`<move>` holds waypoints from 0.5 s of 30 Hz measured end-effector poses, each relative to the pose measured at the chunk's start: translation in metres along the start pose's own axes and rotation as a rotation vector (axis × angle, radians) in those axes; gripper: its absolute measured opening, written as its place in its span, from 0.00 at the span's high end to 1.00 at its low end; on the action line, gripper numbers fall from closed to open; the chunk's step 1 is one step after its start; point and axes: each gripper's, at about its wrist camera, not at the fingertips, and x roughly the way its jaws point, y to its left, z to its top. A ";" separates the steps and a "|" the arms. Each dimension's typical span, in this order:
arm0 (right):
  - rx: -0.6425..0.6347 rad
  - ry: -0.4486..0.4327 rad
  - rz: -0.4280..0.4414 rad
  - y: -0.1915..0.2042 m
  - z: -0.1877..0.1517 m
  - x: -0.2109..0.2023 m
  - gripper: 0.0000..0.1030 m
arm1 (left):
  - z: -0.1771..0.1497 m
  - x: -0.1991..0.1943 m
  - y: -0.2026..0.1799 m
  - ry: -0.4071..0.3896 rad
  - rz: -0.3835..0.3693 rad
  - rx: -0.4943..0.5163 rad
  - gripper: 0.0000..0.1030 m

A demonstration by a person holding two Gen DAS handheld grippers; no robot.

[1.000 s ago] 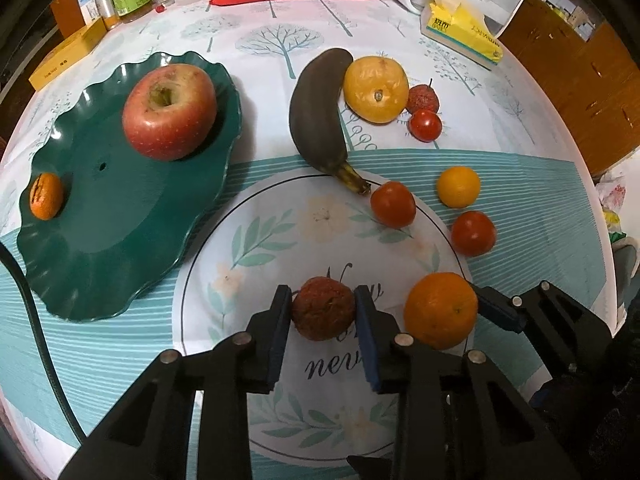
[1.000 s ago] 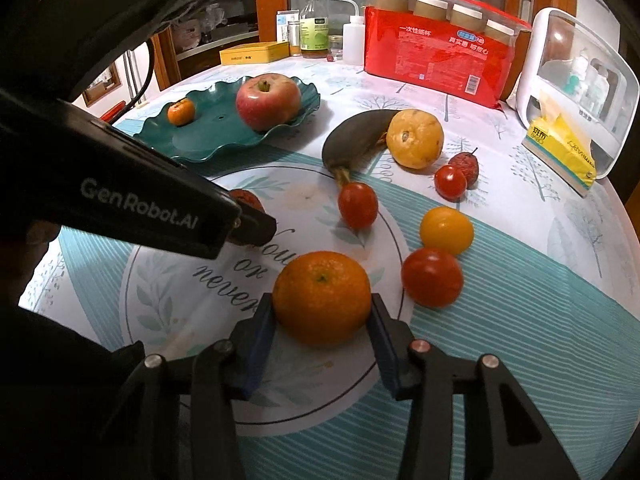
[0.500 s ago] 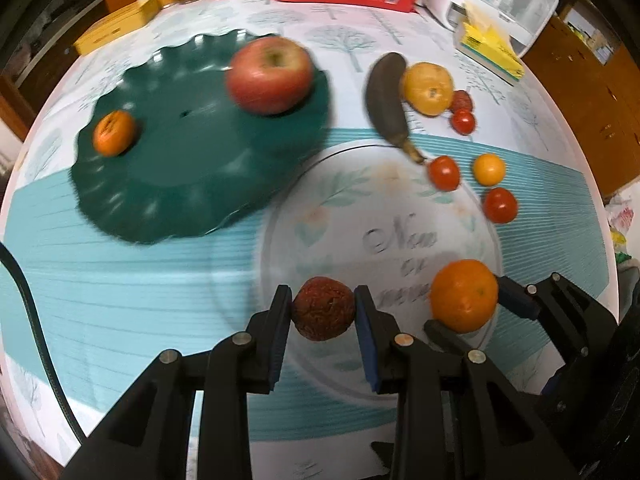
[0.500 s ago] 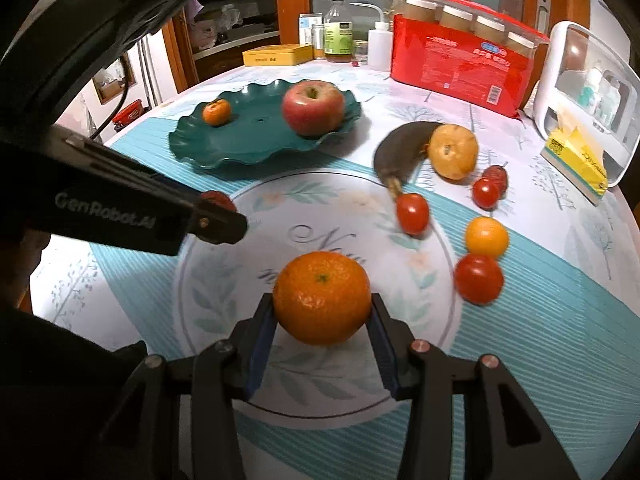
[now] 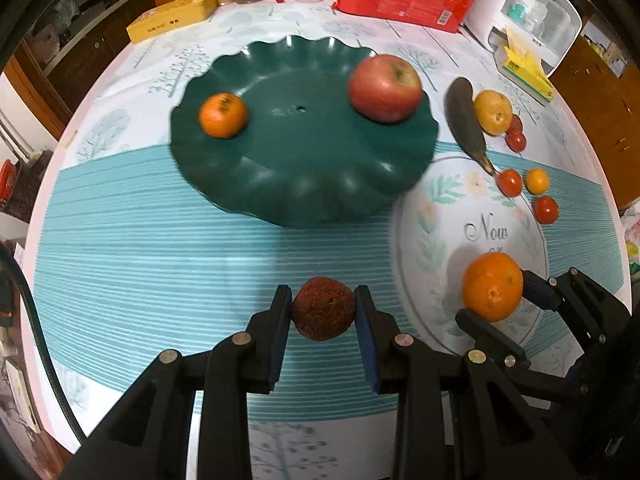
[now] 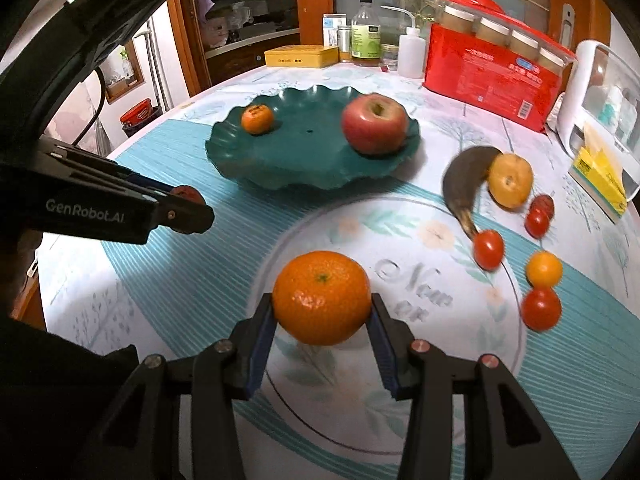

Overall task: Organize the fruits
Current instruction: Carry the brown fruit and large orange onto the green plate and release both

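Observation:
My left gripper (image 5: 323, 312) is shut on a wrinkled dark red fruit (image 5: 323, 308), held above the teal striped cloth in front of the green plate (image 5: 304, 168). My right gripper (image 6: 322, 312) is shut on a large orange (image 6: 322, 298), lifted over the round printed mat; it also shows in the left wrist view (image 5: 492, 286). The green plate (image 6: 296, 160) holds a red apple (image 6: 374, 124) and a small tangerine (image 6: 257, 119). A dark banana (image 6: 460, 184), a yellow fruit (image 6: 510, 184) and several small tomatoes (image 6: 488, 248) lie on the table to the right.
At the table's far edge stand a red package (image 6: 492, 76), bottles (image 6: 365, 36), a yellow tin (image 6: 302, 56) and a white appliance (image 6: 604, 108) with a yellow box (image 6: 598, 176). The left gripper's body (image 6: 100, 208) reaches in from the left of the right wrist view.
Both grippers have lifted their fruit off the table and moved left toward the green plate. The plate now lies ahead of the left gripper.

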 end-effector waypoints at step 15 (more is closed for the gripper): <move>0.101 -0.042 -0.075 0.026 0.064 0.031 0.56 | 0.060 -0.005 0.048 -0.057 -0.021 0.127 0.71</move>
